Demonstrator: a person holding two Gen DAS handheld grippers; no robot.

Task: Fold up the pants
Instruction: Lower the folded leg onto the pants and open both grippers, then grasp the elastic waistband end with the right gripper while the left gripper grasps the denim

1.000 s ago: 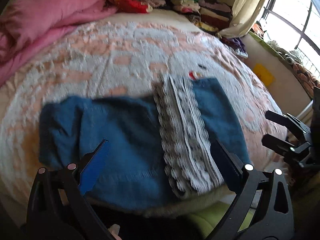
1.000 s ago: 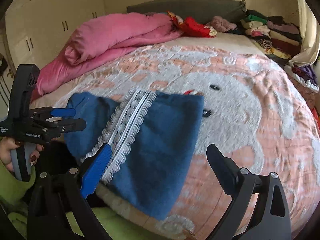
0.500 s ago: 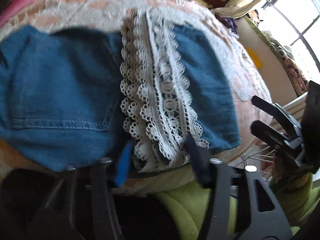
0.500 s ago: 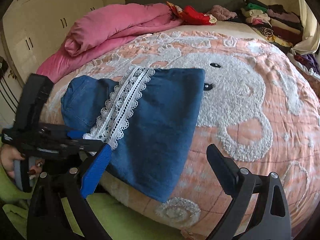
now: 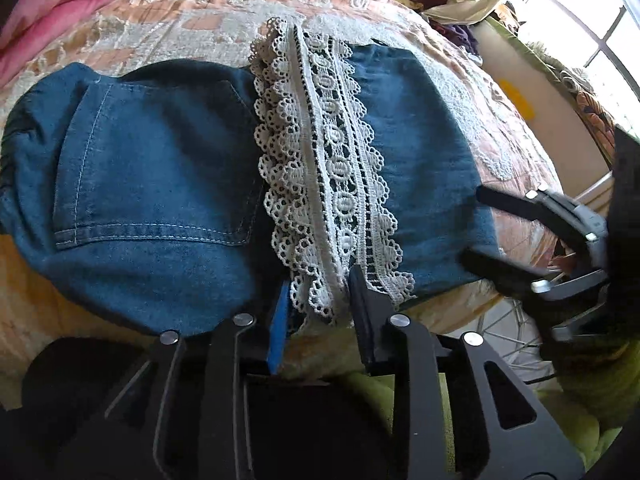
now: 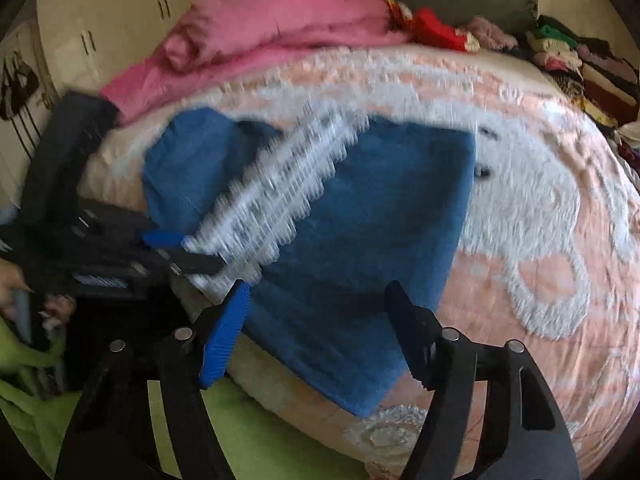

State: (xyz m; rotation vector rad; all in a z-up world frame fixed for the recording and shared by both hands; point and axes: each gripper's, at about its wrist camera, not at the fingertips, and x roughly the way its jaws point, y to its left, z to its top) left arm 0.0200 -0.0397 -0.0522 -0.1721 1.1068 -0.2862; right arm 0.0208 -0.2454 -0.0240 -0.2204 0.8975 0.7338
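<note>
Both tongs closing at the near edge of the bed, over the folded pants.

Left wrist view: the left tongs stand narrow, jaws closing around the white lace trim of the blue pants, which lie along the bed's near edge. Right wrist view, blurred: the right tongs stand fairly wide and closing, the pants' near corner between the jaws; whether they touch it I cannot tell.
</note>
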